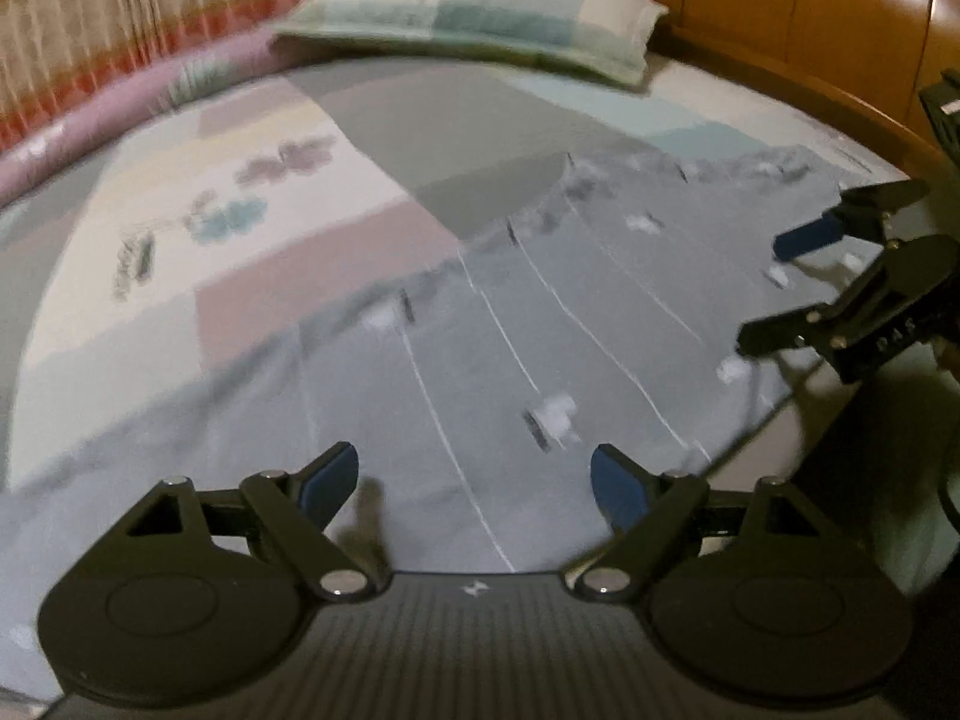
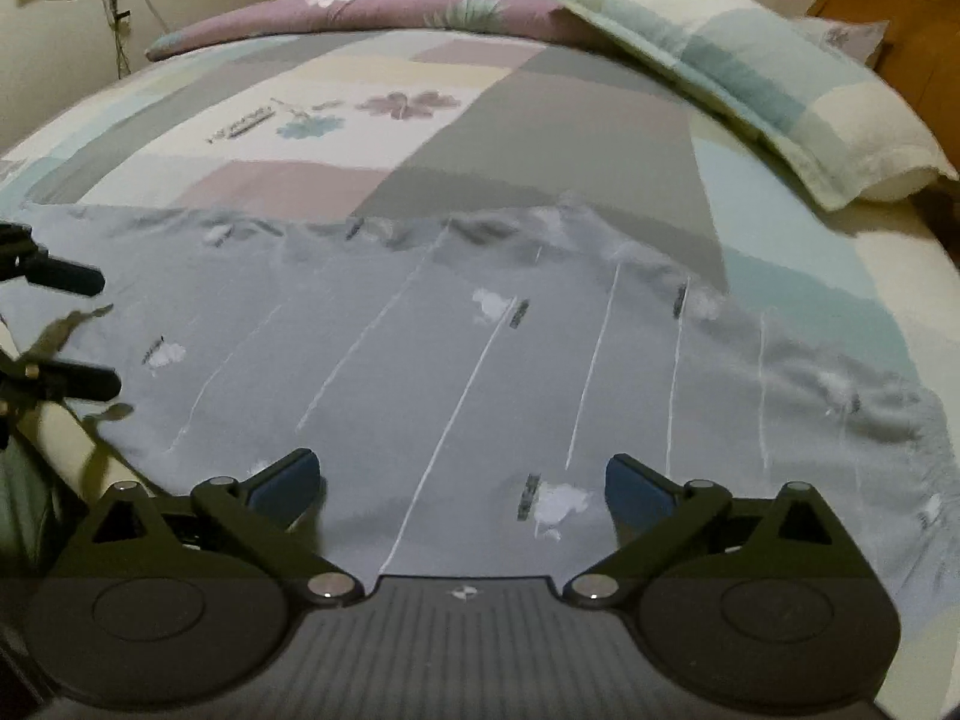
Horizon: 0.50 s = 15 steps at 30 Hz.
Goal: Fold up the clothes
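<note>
A patchwork-print bedsheet covers the bed, giving a broad flat surface to fold on. Spread over its near half lies the task's garment, a grey-blue cloth with thin white stripes, its far edge puckered like an elastic waistband. A checked pillow sits well clear at the headboard end. The left gripper and right gripper both hang over the cloth with jaws spread wide and nothing pinched, likely placed to take its near edge

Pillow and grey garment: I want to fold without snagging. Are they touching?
Apart. The right wrist view shows the pillow separated from the grey garment by a strip of bare bedsheet.
</note>
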### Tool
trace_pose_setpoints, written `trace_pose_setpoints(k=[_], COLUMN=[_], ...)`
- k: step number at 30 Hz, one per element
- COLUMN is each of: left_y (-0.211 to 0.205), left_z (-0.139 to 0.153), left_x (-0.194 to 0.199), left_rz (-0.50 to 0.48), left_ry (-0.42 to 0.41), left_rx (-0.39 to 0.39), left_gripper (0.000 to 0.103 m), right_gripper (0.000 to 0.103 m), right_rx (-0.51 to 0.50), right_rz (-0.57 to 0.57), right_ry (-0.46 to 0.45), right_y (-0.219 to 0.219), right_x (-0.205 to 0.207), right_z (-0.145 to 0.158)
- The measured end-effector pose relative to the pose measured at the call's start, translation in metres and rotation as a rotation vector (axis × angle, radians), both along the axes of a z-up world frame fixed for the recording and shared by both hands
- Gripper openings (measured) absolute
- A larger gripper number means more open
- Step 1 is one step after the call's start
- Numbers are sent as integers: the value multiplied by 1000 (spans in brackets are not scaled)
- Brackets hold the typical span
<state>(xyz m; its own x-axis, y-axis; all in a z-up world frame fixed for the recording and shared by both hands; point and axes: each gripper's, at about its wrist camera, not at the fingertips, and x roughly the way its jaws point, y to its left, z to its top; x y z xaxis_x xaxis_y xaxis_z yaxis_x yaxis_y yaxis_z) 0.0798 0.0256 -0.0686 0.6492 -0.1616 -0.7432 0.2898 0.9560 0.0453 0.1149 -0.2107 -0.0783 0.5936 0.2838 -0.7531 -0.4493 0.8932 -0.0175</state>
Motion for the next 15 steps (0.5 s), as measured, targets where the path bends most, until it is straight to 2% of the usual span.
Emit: trace_pose_setpoints(k=[4, 6, 9, 12, 15], left_y=[9, 13, 21, 47, 84], left_z=[-14, -15, -7, 5, 8], left_x=[4, -3, -13, -18, -15], left_rz=[48, 53, 36, 95, 216], left_ry=[81, 65, 65, 6, -19], left_rx=[-72, -87, -97, -57, -15], left_gripper=[85, 85, 85, 85, 86], right_gripper=[103, 103, 103, 103, 103], right_rx=[8, -17, 2, -2, -4], right_rz=[-5, -14, -24, -28, -30], right_ry=[24, 57, 49, 55, 54], right_y=[9, 14, 12, 14, 14], right_x=[3, 3, 1, 2, 2], right_z=[-1, -10, -11, -11, -12])
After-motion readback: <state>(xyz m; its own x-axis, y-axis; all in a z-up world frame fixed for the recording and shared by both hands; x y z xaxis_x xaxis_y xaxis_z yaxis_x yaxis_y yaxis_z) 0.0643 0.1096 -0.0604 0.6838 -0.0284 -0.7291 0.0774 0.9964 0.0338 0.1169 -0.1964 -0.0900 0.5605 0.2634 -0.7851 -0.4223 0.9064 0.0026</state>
